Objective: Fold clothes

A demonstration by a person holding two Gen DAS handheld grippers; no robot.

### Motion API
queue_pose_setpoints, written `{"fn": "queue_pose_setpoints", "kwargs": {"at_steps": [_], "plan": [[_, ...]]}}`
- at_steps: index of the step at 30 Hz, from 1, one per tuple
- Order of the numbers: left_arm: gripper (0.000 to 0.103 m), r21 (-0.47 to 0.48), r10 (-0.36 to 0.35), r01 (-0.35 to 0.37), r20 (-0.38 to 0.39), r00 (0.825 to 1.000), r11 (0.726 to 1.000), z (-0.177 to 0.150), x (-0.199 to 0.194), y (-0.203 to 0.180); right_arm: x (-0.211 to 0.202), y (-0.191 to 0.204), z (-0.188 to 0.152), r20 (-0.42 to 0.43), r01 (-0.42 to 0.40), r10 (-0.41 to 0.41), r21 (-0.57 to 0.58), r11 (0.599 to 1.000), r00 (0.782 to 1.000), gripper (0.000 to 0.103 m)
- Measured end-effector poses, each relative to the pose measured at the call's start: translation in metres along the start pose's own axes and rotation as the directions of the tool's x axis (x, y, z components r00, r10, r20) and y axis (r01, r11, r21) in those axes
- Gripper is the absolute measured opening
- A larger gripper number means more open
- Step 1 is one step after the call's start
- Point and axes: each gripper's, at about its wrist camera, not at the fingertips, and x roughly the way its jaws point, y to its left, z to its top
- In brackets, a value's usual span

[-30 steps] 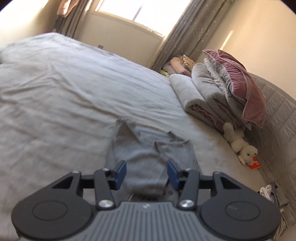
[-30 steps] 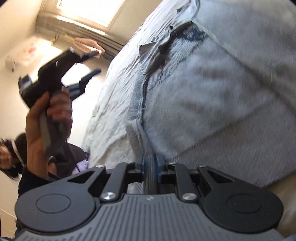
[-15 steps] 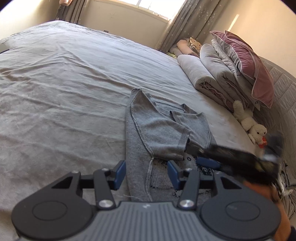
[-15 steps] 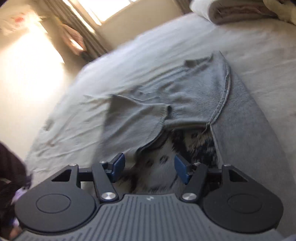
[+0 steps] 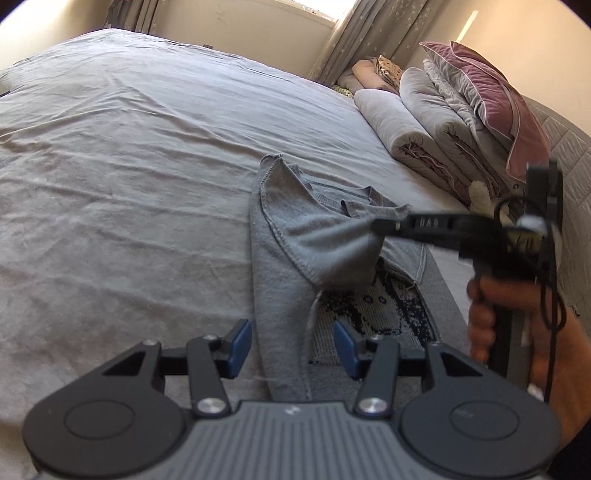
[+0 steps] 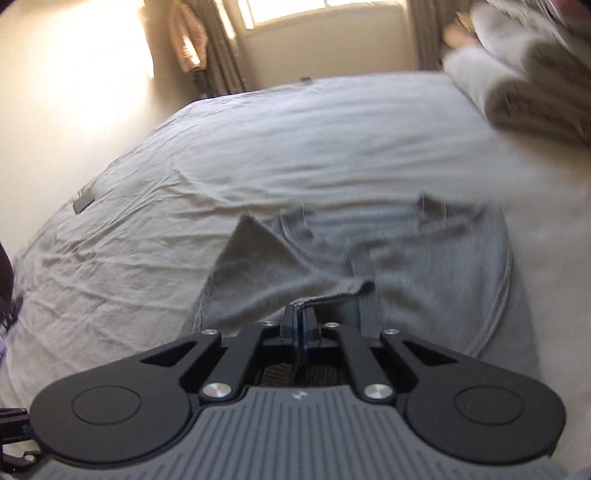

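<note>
Two grippers: both in view, one sweater between them
Sweater: grey sweater (image 5: 295,236) lies on the bed sheet (image 5: 129,166), partly folded; we see a dark knit pattern exposed on its near half, under the lifted flap
Left gripper: our left gripper (image 5: 291,341) hovers over the near end of the sweater, blue fingers (image 5: 238,341) spread wide apart, one on either side of the sweater's left edge, nothing between them
Right gripper: our right gripper (image 6: 298,314) has its jaws pinched together on a sweater edge; fabric runs straight out from the tips
Right gripper, seen from left camera: it (image 5: 384,224) comes in from the right, tips buried in a raised fold of the sweater, cloth tented off the bed at that point
Right hand: our hand (image 5: 517,317) wraps the handle, cable looping beside it
Bedding: rolled grey blankets (image 5: 402,122) stacked at the headboard side, well apart from the sweater; dark pink pillow (image 5: 495,99) on top of them
Window: curtain (image 5: 343,33) at the far wall; the right camera view is motion-blurred, so we can't read fine detail there
</note>
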Motion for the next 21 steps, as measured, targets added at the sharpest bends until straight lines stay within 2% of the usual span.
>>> {"fn": "queue_pose_setpoints", "kwargs": {"at_steps": [5,9,12,14,16,18,19,20,21], "plan": [[0.051,0.011,-0.004,0.004,-0.023,1.0,1.0,-0.003,0.009,-0.004,-0.008,-0.007,0.033,0.075,0.016,-0.007,-0.127,0.992,0.997,0.005],[0.051,0.065,-0.011,0.015,-0.06,0.998,0.998,-0.01,0.018,-0.017,-0.026,-0.009,0.049,0.14,0.021,0.007,-0.198,0.98,0.99,0.005],[0.051,0.106,0.024,-0.015,-0.088,0.996,0.994,-0.015,0.027,-0.023,-0.012,-0.017,0.05,0.126,0.071,-0.043,-0.222,0.972,0.991,0.005],[0.051,0.132,0.054,-0.04,-0.106,0.993,0.99,-0.018,0.034,-0.024,0.014,-0.029,0.045,0.049,0.098,-0.09,-0.217,0.971,0.995,0.005],[0.051,0.157,0.07,-0.05,-0.126,0.99,0.986,-0.021,0.038,-0.026,0.021,-0.039,0.035,0.02,0.114,-0.112,-0.188,0.975,0.993,0.005],[0.051,0.185,0.084,-0.058,-0.133,0.988,0.981,-0.024,0.04,-0.027,0.026,-0.049,0.025,-0.005,0.127,-0.13,-0.158,0.979,0.992,0.012],[0.051,0.195,0.088,-0.061,-0.134,0.987,0.979,-0.024,0.04,-0.028,0.018,-0.054,0.021,0.014,0.109,-0.108,-0.126,0.986,0.994,0.014],[0.052,0.202,0.091,-0.063,-0.135,0.987,0.977,-0.025,0.04,-0.028,0.011,-0.057,0.017,0.023,0.098,-0.097,-0.099,0.99,0.995,0.022],[0.052,0.206,0.092,-0.063,-0.136,0.986,0.977,-0.025,0.039,-0.028,0.004,-0.059,0.013,0.027,0.101,-0.099,-0.076,0.992,0.995,0.034]]}}
